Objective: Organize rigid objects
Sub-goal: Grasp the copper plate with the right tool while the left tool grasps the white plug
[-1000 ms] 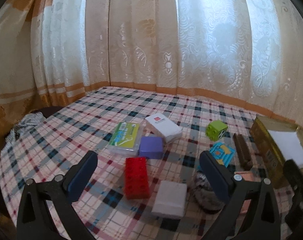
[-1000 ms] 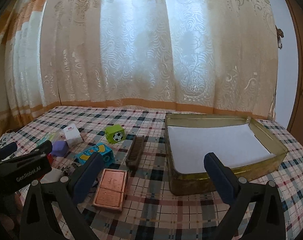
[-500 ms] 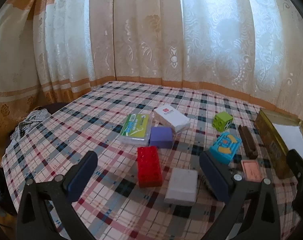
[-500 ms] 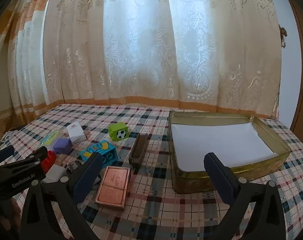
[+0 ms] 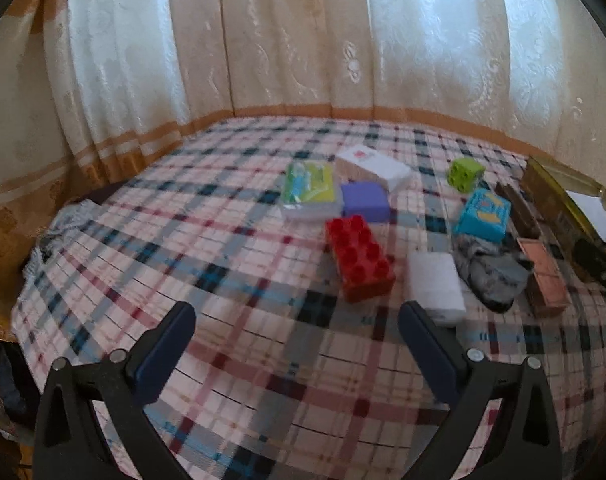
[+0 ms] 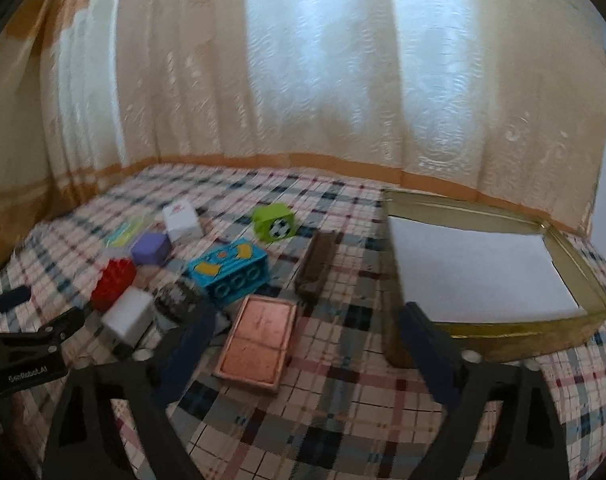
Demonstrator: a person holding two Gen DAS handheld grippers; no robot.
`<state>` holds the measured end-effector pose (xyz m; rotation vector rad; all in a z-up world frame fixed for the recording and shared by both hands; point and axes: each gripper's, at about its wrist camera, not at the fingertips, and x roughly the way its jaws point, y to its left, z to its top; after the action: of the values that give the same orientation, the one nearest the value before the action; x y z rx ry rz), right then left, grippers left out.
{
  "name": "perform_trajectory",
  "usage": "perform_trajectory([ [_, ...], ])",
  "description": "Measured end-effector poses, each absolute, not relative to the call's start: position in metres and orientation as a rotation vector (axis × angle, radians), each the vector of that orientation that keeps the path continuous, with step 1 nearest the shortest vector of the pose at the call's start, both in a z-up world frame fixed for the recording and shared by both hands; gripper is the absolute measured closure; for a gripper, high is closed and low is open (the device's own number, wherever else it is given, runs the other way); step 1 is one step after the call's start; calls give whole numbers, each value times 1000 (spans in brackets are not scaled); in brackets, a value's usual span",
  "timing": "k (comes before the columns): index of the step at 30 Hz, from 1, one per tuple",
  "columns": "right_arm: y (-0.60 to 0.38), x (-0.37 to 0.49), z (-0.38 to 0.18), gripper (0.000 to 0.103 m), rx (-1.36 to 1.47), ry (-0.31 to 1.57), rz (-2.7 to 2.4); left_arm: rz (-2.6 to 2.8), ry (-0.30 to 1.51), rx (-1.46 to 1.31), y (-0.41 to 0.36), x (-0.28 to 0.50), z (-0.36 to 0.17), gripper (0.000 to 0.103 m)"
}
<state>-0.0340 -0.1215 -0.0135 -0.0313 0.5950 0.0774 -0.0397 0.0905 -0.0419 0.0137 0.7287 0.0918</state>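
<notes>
Several rigid objects lie on the plaid tablecloth: a red brick (image 5: 359, 258) (image 6: 113, 282), a white block (image 5: 435, 286) (image 6: 127, 314), a purple block (image 5: 365, 201) (image 6: 151, 247), a blue patterned block (image 5: 483, 214) (image 6: 230, 270), a green cube (image 5: 465, 173) (image 6: 274, 224), a white box (image 5: 373, 166) (image 6: 181, 219), a copper tin (image 5: 543, 276) (image 6: 259, 338) and a dark brown bar (image 6: 317, 265). My left gripper (image 5: 297, 328) is open and empty, in front of the red brick. My right gripper (image 6: 307, 328) is open and empty, above the copper tin.
A gold tin tray (image 6: 543, 332) lined with white paper stands at the right. A green-labelled clear case (image 5: 309, 188) lies by the purple block. A crumpled grey cloth (image 5: 489, 276) lies between the white block and the copper tin. Curtains hang behind the table.
Both grippers have pulled back and swung left. The objects now sit further right and further away in the left view. Nothing was picked up.
</notes>
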Motion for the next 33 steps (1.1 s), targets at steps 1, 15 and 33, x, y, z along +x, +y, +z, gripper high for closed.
perform_trajectory([
  [1, -118, -32, -15, 18, -49, 611, 77, 73, 731, 4, 90, -40, -42, 0],
  [15, -99, -8, -39, 19, -131, 781, 124, -59, 795, 23, 49, -30, -40, 7],
  [33, -109, 7, -51, 54, -53, 880, 208, -93, 886, -8, 35, -1, -53, 47],
])
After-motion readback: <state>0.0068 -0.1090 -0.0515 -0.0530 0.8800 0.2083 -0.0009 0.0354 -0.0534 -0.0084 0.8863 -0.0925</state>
